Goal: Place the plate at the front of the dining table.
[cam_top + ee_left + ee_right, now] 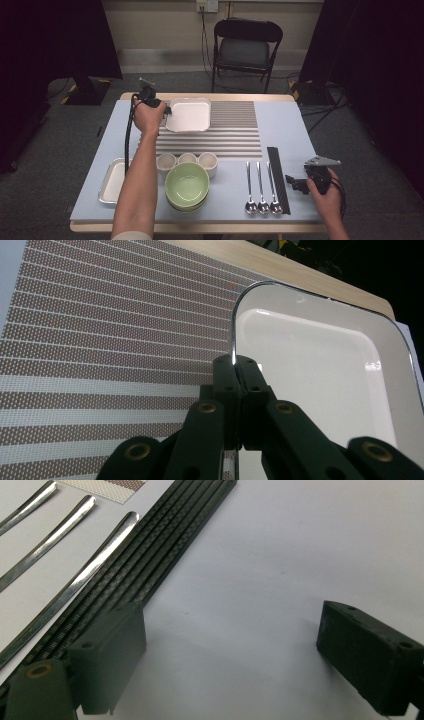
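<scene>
the left hand-held gripper has its jaws pinched together on the near rim of the white tray, which in the high view sits at upper centre of the frame on the striped mat. whether the tray is resting flat or just raised off the mat i cannot tell. the right hand-held gripper rests at the lower right with jaws wide apart and nothing between them, beside the black strip and three spoons. so the grasp looks made, and the carrying or final placing seems left to do. a second tray, three cups and green bowls wait at the lower left, untouched.
</scene>
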`<act>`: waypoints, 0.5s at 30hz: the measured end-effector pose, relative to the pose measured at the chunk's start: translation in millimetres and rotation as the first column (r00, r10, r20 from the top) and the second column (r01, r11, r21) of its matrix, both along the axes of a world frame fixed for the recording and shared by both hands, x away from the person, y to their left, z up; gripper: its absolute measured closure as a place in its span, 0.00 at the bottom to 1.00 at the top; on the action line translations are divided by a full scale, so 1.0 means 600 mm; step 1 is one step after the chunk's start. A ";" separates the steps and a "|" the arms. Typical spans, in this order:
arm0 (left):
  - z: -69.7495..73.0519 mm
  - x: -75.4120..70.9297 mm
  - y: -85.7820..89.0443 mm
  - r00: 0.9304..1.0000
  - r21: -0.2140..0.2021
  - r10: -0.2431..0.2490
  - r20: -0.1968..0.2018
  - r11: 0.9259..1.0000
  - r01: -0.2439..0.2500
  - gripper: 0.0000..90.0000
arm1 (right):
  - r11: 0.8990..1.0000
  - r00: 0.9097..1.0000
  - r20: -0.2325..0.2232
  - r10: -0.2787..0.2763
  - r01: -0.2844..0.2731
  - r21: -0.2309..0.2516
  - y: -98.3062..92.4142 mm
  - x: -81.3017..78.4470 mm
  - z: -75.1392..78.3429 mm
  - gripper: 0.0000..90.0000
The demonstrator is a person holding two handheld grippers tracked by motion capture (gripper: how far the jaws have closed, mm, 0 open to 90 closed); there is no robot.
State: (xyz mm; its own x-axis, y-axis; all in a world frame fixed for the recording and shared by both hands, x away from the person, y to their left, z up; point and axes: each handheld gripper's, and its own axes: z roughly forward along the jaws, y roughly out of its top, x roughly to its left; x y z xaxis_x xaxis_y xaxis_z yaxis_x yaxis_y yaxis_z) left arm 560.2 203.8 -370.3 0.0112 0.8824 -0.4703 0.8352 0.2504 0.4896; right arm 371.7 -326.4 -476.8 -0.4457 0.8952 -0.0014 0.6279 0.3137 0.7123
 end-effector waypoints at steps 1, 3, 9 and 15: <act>0.000 0.000 0.000 1.000 0.000 0.001 0.002 1.000 -0.001 0.99 | 1.000 1.000 0.000 0.000 0.000 0.000 0.000 0.000 0.000 0.12; -0.001 0.001 0.000 1.000 0.005 -0.004 0.004 1.000 0.004 0.99 | 1.000 1.000 0.000 0.000 0.000 0.000 0.000 0.000 0.000 0.12; -0.004 0.003 -0.003 1.000 0.010 0.001 0.007 1.000 -0.001 0.99 | 1.000 1.000 0.000 0.000 0.000 0.000 0.000 0.000 0.000 0.12; -0.008 0.005 -0.006 1.000 0.012 -0.001 0.003 1.000 0.001 0.99 | 1.000 1.000 0.000 0.000 0.000 0.001 0.000 0.000 0.000 0.12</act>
State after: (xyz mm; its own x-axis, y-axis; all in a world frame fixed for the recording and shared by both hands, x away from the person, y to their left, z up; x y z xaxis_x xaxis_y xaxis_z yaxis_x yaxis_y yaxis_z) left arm 562.9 200.4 -375.3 0.0130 0.8881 -0.4594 0.8339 0.2439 0.4951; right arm 371.7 -326.4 -476.9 -0.4454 0.8953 -0.0005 0.6283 0.3130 0.7123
